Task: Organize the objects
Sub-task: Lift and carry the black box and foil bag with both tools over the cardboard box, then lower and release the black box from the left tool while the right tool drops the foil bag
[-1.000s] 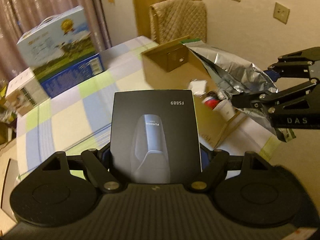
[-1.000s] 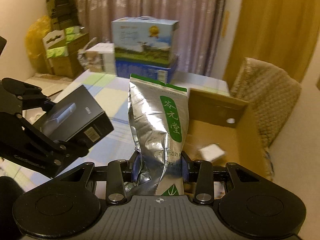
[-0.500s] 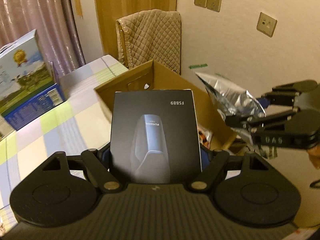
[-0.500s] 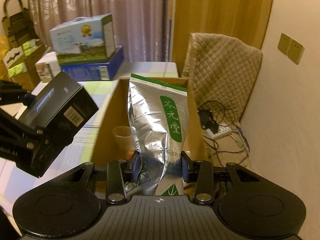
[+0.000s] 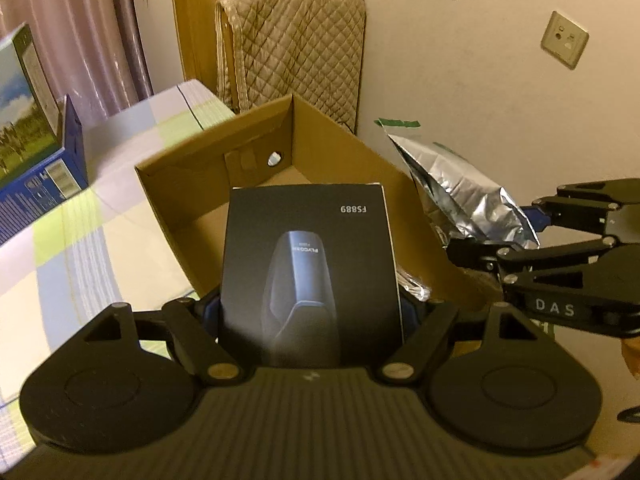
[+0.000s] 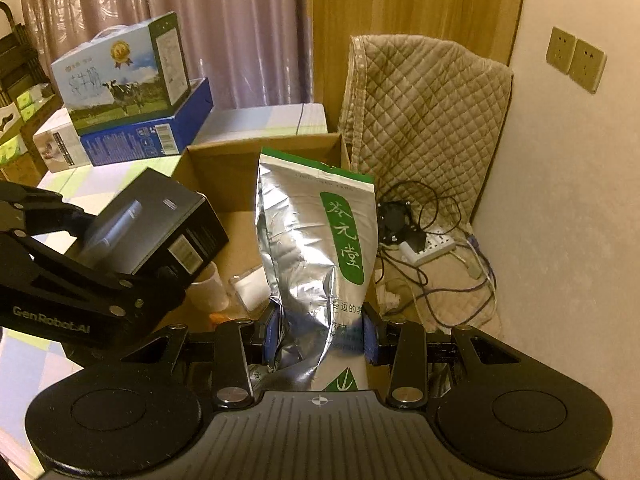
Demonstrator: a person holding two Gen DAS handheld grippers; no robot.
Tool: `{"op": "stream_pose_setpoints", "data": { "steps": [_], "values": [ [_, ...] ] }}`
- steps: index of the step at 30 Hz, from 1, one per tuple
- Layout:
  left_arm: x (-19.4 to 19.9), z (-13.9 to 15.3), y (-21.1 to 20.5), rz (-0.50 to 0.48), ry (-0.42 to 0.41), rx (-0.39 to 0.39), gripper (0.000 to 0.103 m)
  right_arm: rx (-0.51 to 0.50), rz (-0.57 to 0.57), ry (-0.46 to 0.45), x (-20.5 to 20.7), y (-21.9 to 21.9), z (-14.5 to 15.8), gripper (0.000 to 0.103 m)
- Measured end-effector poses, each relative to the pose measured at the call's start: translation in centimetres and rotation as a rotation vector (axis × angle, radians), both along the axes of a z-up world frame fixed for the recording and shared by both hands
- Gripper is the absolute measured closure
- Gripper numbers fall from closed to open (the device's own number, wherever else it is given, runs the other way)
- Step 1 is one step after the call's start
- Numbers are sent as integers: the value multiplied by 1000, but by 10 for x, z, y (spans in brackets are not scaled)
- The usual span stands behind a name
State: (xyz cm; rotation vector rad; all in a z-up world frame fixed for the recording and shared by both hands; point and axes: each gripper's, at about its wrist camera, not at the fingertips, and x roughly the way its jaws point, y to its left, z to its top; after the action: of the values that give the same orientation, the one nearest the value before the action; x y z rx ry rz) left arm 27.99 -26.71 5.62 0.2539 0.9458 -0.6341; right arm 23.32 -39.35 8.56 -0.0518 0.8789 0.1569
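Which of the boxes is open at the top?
The plain brown cardboard box on the table. The black box in the left gripper and the stacked printed cartons are closed.

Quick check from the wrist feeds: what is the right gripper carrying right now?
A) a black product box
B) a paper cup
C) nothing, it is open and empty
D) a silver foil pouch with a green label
D: the right gripper is shut on the silver foil pouch, while the black product box sits in the left gripper.
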Motion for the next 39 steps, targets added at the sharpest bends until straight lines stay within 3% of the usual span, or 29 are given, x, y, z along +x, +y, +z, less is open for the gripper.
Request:
{"op": "stream_pose_setpoints", "data": {
  "steps": [11,28,39],
  "values": [
    [7,3,14,77,-8,-71,21,16,-22,20,7,-5,-11,66],
    [-13,14,64,149,-53,-66,21,56,-1,20,10,14,-11,66],
    [-6,13,80,176,-64,-59,20,76,27,6,38,35,-8,65]
  ]
}}
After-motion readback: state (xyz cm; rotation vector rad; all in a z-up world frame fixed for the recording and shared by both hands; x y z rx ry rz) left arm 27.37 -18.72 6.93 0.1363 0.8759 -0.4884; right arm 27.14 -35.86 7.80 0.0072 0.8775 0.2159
